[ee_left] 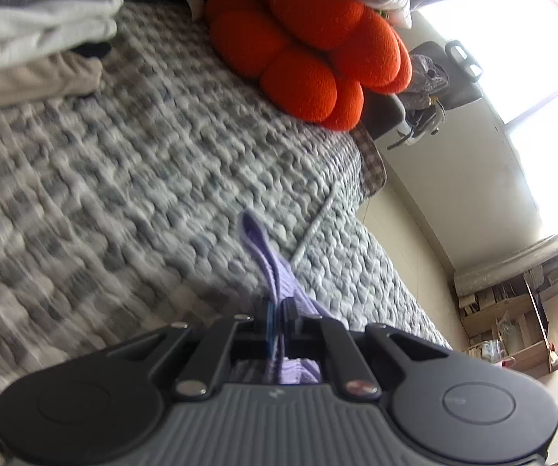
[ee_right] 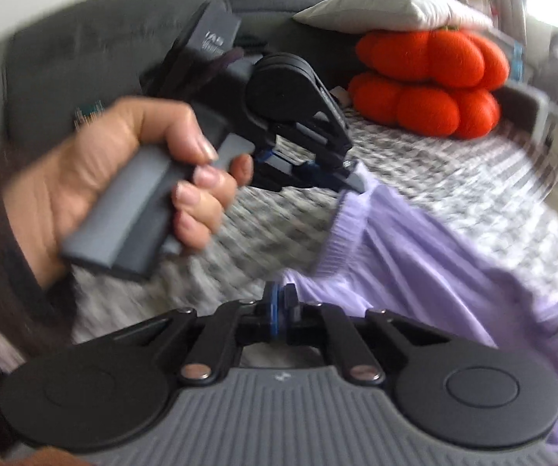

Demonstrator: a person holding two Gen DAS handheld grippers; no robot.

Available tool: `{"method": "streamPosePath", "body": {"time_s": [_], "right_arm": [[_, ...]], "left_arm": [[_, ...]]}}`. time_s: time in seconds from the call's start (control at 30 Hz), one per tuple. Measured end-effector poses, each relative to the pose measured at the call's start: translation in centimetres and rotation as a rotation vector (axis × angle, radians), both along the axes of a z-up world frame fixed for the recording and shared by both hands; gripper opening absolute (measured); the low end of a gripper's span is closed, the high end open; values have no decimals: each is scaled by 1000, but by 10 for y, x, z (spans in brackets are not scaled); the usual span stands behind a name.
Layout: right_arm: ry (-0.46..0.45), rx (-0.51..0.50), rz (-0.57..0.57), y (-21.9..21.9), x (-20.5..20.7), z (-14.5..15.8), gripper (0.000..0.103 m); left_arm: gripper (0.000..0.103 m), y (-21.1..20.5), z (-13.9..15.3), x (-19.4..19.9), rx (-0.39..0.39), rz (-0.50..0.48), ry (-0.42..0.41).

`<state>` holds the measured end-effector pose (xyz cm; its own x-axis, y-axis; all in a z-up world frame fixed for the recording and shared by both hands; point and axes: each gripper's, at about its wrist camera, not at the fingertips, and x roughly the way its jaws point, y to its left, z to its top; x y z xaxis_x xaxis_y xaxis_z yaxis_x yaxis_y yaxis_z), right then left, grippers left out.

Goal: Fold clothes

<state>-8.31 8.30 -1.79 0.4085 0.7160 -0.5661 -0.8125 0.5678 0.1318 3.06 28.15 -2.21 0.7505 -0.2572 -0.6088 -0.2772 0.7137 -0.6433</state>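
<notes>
Left gripper (ee_left: 280,312) nearest the lens at 6 o'clock, jaws clamped together on a lilac garment (ee_left: 279,272) whose band runs toward 12 over the grey knit blanket (ee_left: 143,147). Folded clothes (ee_left: 26,39) at 10 o'clock; orange cushion (ee_left: 310,46) at 1. Right wrist view: person's hand (ee_right: 96,178) at 9 o'clock, right gripper (ee_right: 280,303) pinched on the garment's edge, cloth trailing toward 4.

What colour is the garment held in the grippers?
Lilac, a pale purple. The garment shows best in the right wrist view, spread over the grey checked bedspread.
</notes>
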Motion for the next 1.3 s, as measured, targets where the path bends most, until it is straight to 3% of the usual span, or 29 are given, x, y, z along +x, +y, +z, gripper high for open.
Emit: {"method": "streamPosePath", "body": {"time_s": [0.13,0.27,0.33,0.37,0.57,0.6,0.63,0.67,0.7,0.93,1.0,1.03,1.07,1.23,1.3], "right_arm": [[94,100,8,10,2,7,2],[98,123,-12,13,2,13,2],[73,104,-5,13,0,16,4],[46,85,-2,13,-3,15,10],[-36,-35,15,4,-11,6,14],[-44,-49,21,1,-12,5,16],[-55,-62,26,-1,-13,4,29],[-73,-72,29,-3,-15,4,48],[-94,-80,30,-4,-16,3,52],[-206,-182,50,6,-16,-9,50],[-201,-214,46,10,-13,-15,35],[-198,-230,45,13,-12,-18,18],[-192,-237,42,15,-10,-21,11],[-108,-156,22,21,-1,-18,6],[-70,-110,17,22,2,-15,6]], "left_arm": [[4,6,7,-5,57,31,4],[4,15,5,-7,59,43,6],[5,16,1,-5,66,26,12],[5,16,-1,-3,71,17,15],[10,17,-10,2,58,10,37],[13,16,-10,1,64,5,40],[20,15,-10,1,75,-1,43],[30,13,-10,0,86,-9,49],[34,12,-11,-1,97,-18,59],[37,1,-24,4,137,-68,147],[35,-1,-23,4,148,-75,141],[35,-3,-23,5,154,-78,137],[33,-4,-24,5,162,-80,132],[8,-7,-24,9,185,-94,125],[5,-3,-18,7,186,-90,100]]}}
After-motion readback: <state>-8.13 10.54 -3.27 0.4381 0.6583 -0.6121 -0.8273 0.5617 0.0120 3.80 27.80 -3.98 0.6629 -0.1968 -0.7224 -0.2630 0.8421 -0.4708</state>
